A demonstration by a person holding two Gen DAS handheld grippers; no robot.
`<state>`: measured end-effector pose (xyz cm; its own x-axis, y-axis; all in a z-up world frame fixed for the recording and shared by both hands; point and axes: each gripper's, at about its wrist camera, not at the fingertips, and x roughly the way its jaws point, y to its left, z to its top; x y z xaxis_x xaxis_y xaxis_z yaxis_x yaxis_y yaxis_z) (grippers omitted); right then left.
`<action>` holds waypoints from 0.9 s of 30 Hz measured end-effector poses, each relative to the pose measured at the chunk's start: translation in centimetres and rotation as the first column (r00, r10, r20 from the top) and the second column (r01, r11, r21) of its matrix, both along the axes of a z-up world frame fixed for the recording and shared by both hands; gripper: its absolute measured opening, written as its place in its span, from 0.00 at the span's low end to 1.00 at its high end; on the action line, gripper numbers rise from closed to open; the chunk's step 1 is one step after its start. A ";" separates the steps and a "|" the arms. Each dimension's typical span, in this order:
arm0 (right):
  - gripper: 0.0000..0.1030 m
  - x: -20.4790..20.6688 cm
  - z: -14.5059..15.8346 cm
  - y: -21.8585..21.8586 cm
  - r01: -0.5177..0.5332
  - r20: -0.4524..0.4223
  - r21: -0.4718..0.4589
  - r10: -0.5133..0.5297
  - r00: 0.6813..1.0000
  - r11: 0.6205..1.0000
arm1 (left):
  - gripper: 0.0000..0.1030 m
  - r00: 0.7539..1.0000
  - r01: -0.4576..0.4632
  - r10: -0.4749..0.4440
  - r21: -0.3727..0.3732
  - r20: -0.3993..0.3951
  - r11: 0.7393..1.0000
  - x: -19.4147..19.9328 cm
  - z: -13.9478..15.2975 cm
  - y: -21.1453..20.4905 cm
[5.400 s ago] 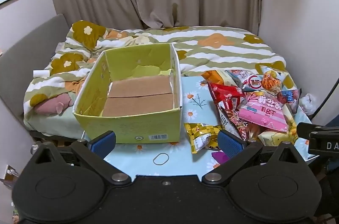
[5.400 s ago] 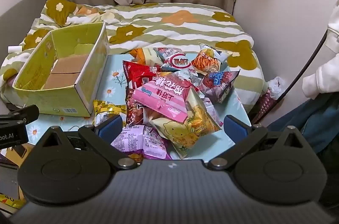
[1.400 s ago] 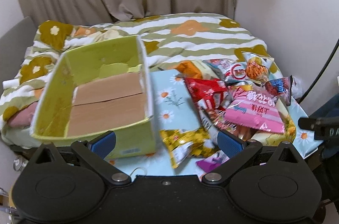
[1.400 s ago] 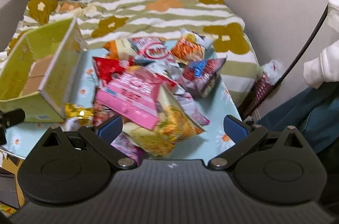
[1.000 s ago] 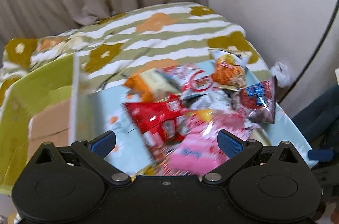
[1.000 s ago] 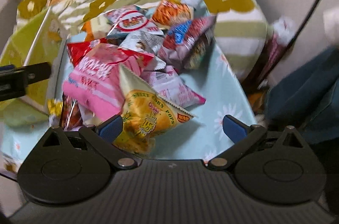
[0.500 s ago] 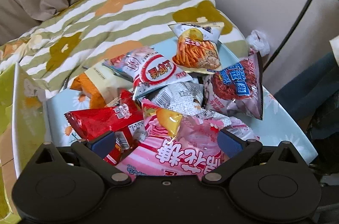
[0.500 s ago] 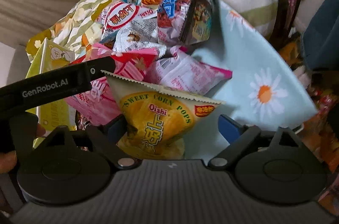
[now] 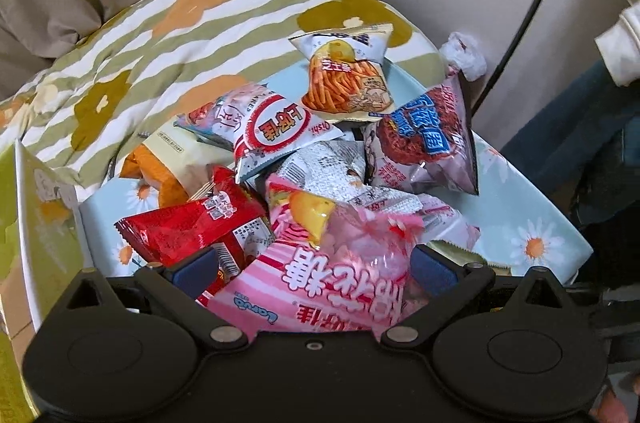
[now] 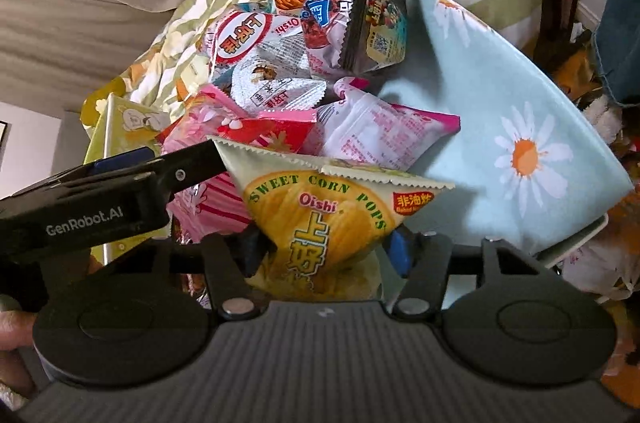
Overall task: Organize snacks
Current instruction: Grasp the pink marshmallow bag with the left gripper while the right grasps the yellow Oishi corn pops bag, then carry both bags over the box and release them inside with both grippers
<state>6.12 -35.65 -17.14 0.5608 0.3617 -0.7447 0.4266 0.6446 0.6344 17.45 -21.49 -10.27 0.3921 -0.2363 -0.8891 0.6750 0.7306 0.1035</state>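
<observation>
A heap of snack bags lies on a light-blue daisy cloth (image 9: 520,219). In the left wrist view my left gripper (image 9: 314,269) stands open, its blue pads on either side of a pink striped bag (image 9: 320,287) at the near end of the heap. My right gripper (image 10: 324,253) has its jaws closing on a yellow Sweet Corn Pops bag (image 10: 320,219), whose lower part is pinched between the two pads. Beside them lie a red bag (image 9: 192,227), a purple bag (image 9: 424,147) and an orange-sticks bag (image 9: 348,79).
The yellow-green cardboard box (image 9: 36,223) stands at the left edge, open on top. A striped flowered blanket (image 9: 160,35) lies behind the heap. A finger of the left gripper (image 10: 192,165) crosses the right wrist view, just left of the yellow bag. A person's sleeve (image 9: 616,35) shows at right.
Both grippers swung from the box side over to the snack heap and dropped low. The right jaws, wide apart half a second ago, have closed in on the yellow bag.
</observation>
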 end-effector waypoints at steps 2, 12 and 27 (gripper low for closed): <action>0.67 -0.4 0.2 -0.2 -0.001 0.003 -0.004 0.001 1.000 1.000 | 1.00 1.000 0.014 -0.014 0.000 0.002 1.000 -0.3 0.1 0.0; 0.64 -1.4 1.1 -0.6 -0.007 0.010 -0.032 0.008 1.000 0.999 | 0.97 0.999 0.039 -0.038 0.005 -0.039 0.999 0.3 -1.7 -0.6; 0.60 -1.4 4.3 0.5 -0.085 0.037 -0.165 0.092 0.995 0.983 | 0.73 0.999 -0.044 0.043 -0.075 -0.015 0.996 -1.0 0.5 1.2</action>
